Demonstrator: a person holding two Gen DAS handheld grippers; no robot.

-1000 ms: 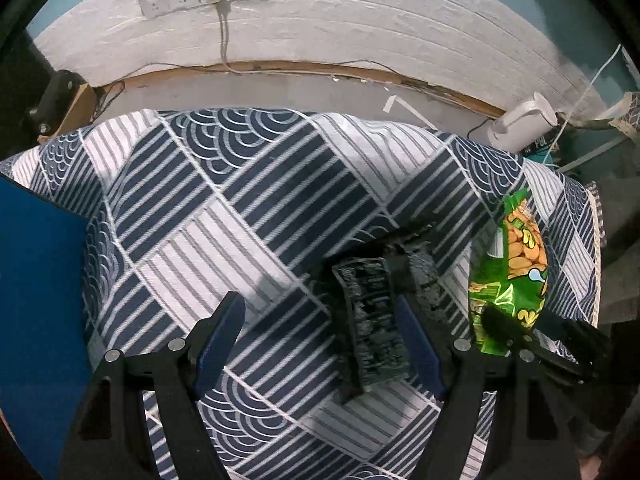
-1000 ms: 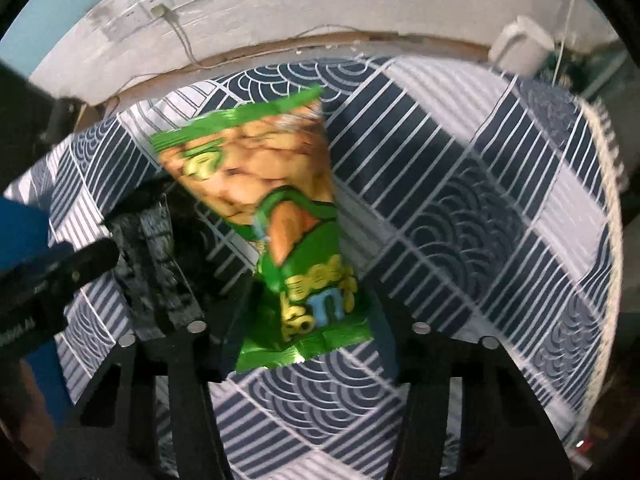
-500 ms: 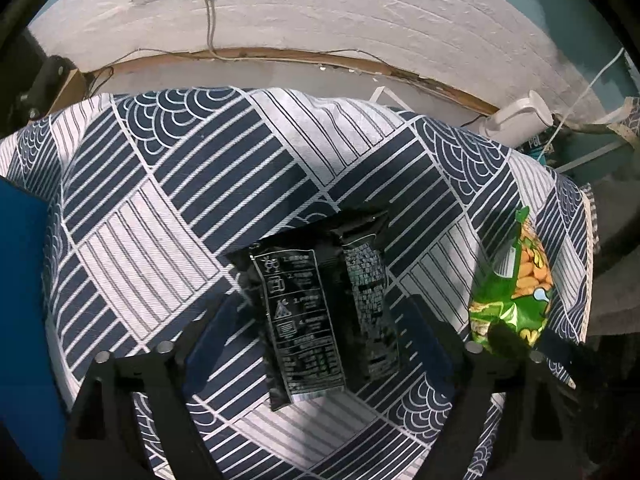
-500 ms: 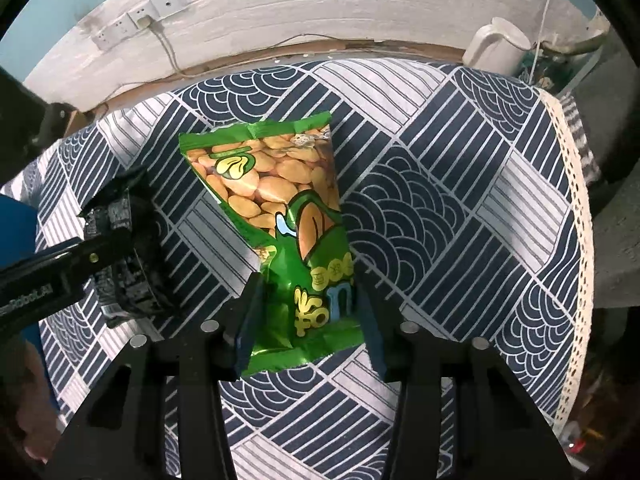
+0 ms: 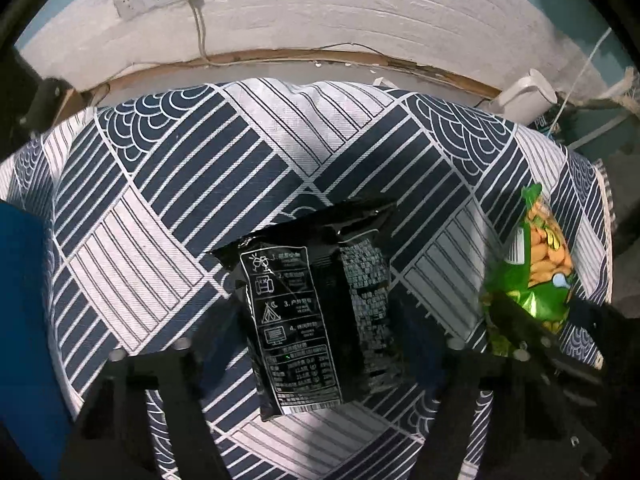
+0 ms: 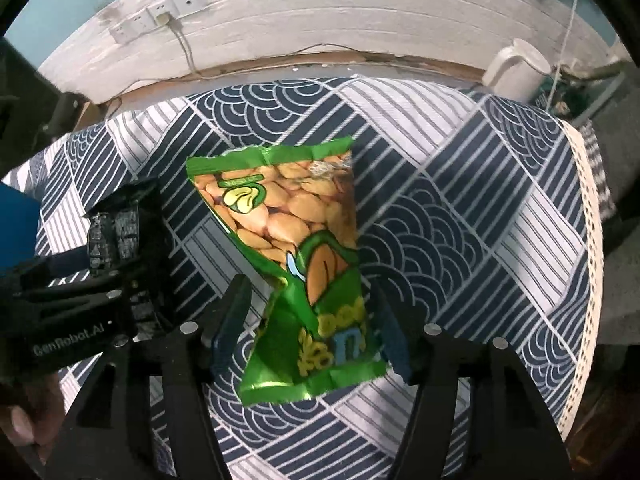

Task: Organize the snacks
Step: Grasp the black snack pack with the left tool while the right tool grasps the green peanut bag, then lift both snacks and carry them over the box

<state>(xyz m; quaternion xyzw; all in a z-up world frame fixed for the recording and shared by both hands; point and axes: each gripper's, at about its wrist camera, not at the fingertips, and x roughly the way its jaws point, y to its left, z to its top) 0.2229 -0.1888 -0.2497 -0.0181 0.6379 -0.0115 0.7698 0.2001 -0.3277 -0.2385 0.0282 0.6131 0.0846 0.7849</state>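
Beside left gripper [image 6: 132, 280], a hand [image 6: 24, 424]

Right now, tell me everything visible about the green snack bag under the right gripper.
The green snack bag is a glossy foil pouch printed with pale beans or nuts, a green logo and yellow lettering, with a crimped top seal. It lies crumpled and twisted on the patterned tablecloth, lower end between the fingers of the right gripper, whose jaws are opening; the right pad sits at its edge, the left stands clear. A black packet lies apart to its left.
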